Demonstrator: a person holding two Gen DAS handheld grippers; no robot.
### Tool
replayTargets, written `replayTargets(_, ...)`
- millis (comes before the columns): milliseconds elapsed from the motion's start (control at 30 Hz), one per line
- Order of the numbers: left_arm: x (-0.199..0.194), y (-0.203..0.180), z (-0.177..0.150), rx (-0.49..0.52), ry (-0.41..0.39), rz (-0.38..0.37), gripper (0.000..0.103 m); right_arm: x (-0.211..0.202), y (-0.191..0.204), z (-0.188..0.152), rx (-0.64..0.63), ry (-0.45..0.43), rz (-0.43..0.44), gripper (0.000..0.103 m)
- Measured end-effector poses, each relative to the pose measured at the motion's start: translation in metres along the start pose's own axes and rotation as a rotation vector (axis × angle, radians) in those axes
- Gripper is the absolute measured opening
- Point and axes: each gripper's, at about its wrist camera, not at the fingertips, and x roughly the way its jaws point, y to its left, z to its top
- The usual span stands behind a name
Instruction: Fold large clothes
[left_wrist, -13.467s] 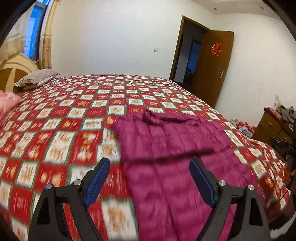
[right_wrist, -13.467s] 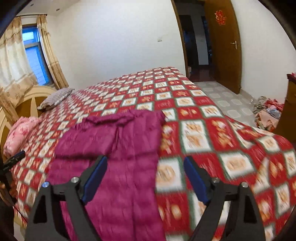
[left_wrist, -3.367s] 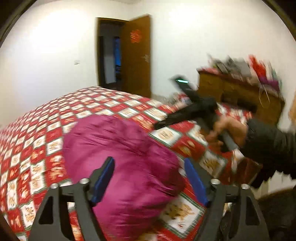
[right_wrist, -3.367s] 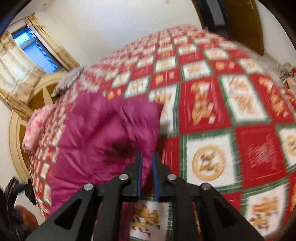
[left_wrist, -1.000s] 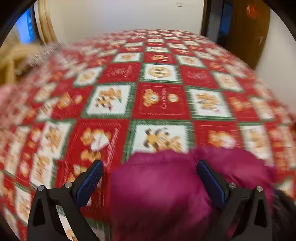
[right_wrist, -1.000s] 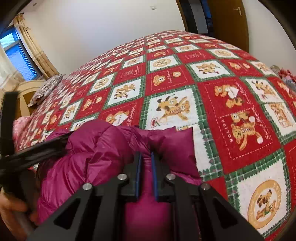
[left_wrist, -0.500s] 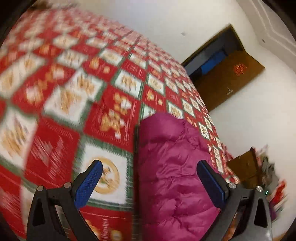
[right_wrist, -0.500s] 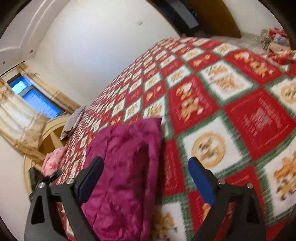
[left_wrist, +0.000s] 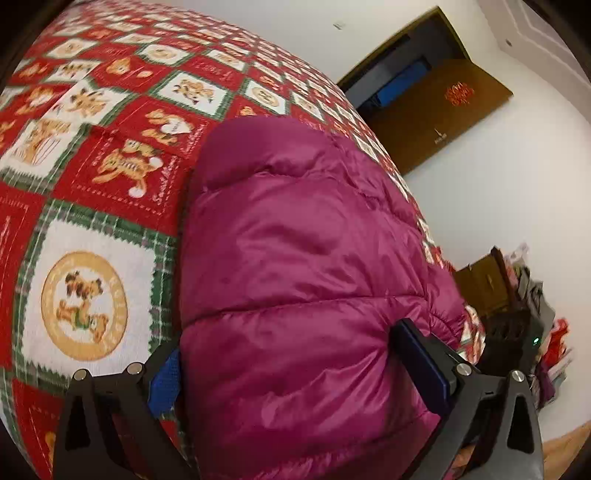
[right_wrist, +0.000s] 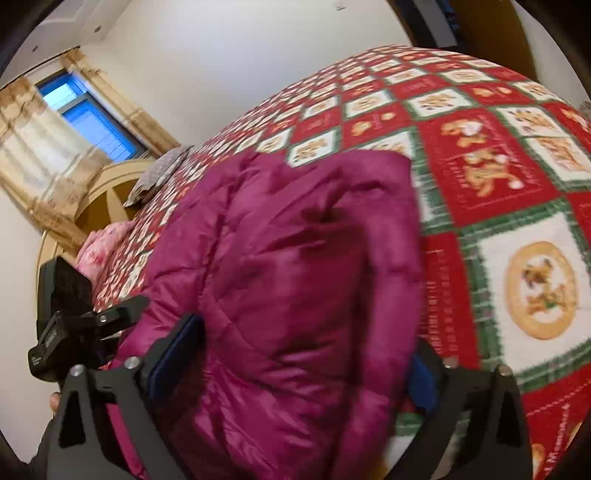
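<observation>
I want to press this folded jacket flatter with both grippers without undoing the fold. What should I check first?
1. Magenta jacket folded into one bundle on the quilt: ok.
2. Right gripper let go: ok. Its jaws have just been opening, and the jacket lies between the fingers without being clamped.
3. Left gripper open: ok. Its fingers stand wide on either side of the bundle.
4. No sleeve sticking out: ok along the far edge; cannot tell at the near edge, which both grippers hide.
5. Bundle well clear of the bed's edge: cannot tell.
</observation>
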Motion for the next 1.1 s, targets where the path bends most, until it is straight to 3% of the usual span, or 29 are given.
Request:
replayTargets(167, 0.004, -0.016, -0.005, 0.104, -0.002, 0.070, 0.100, 0.004, 0.012, -0.006, -0.012, 0.004, -0.015, 0.072)
replayTargets(233, 0.003, -0.020, -0.007, 0.140, -0.005, 0.101, 0.095, 0.003, 0.011, -0.007, -0.005, 0.007, -0.014, 0.060)
replayTargets(300, -0.002, -0.023, -0.012, 0.173, -0.012, 0.142, 0.090, 0.000, 0.010, -0.010, -0.005, 0.016, -0.019, 0.056)
replayTargets(600, -0.003, -0.022, -0.018, 0.193, -0.037, 0.218, 0.087, 0.003, 0.011, -0.013, -0.008, 0.005, -0.045, 0.055)
replayTargets(1100, -0.005, -0.014, -0.019, 0.155, -0.034, 0.179, 0.088, 0.003, 0.007, -0.018, 0.002, -0.010, -0.039, 0.058)
